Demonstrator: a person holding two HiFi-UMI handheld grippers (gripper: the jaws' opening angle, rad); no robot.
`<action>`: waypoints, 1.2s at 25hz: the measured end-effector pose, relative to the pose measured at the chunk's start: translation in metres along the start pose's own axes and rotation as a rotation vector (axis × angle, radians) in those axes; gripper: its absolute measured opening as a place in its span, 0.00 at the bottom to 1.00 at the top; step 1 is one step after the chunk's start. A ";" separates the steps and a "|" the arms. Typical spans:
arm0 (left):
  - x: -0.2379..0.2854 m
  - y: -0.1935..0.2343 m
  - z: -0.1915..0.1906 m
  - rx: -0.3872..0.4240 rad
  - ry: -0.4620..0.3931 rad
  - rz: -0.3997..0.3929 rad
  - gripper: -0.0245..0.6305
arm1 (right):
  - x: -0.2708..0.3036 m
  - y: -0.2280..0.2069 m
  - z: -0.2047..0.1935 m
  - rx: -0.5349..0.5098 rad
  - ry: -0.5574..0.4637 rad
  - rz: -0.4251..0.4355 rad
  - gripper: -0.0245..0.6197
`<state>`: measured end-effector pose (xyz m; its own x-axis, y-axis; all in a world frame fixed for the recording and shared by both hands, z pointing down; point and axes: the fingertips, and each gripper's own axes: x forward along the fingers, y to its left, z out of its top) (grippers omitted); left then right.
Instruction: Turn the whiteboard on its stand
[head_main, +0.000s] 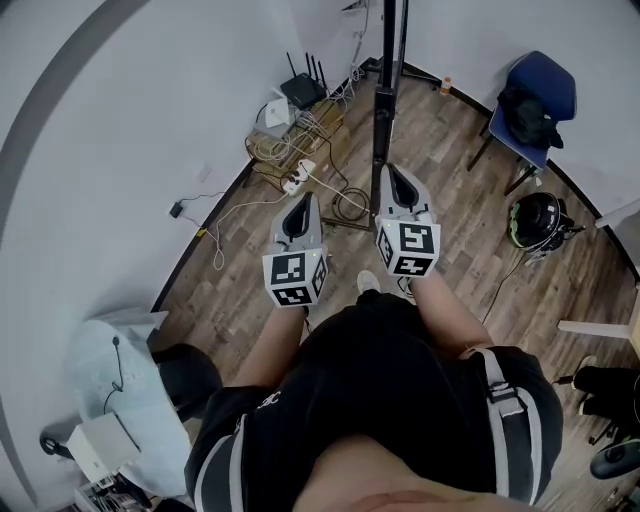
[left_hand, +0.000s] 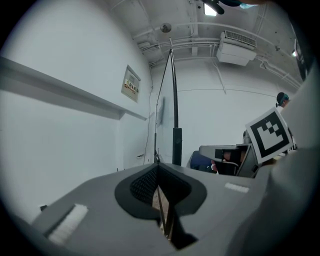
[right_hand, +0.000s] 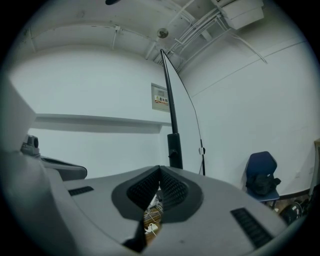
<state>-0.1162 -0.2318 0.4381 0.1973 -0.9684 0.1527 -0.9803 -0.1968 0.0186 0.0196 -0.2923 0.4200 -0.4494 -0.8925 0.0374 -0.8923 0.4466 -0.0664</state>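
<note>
Grey fingers are pressed shut with nothing held on both the left gripper (head_main: 299, 203) and the right gripper (head_main: 393, 175). The whiteboard (right_hand: 183, 117) is seen straight ahead, nearly edge-on, long axis upright on its black stand (head_main: 382, 130), not touched yet. The right gripper is judged nearer, so a sideways nudge on that edge is probably what's called for.

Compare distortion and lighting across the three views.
Head view: the floor has a bowed edge, light flat, shadows faint. Left gripper view: dark round border, ceiling lamp glares at top. Right gripper view: same border, the pole leans and curves toward the top.
</note>
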 end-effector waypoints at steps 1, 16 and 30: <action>0.009 0.001 0.001 0.003 0.004 -0.005 0.05 | 0.008 -0.005 0.000 0.002 0.004 -0.006 0.04; 0.116 0.020 -0.010 -0.026 0.086 -0.080 0.05 | 0.102 -0.045 -0.023 -0.033 0.072 -0.091 0.37; 0.085 0.071 -0.018 -0.042 0.100 -0.178 0.05 | 0.125 -0.052 -0.033 -0.067 0.165 -0.316 0.33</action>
<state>-0.1693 -0.3255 0.4705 0.3669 -0.8986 0.2405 -0.9303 -0.3544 0.0947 0.0086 -0.4247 0.4613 -0.1471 -0.9673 0.2068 -0.9866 0.1585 0.0395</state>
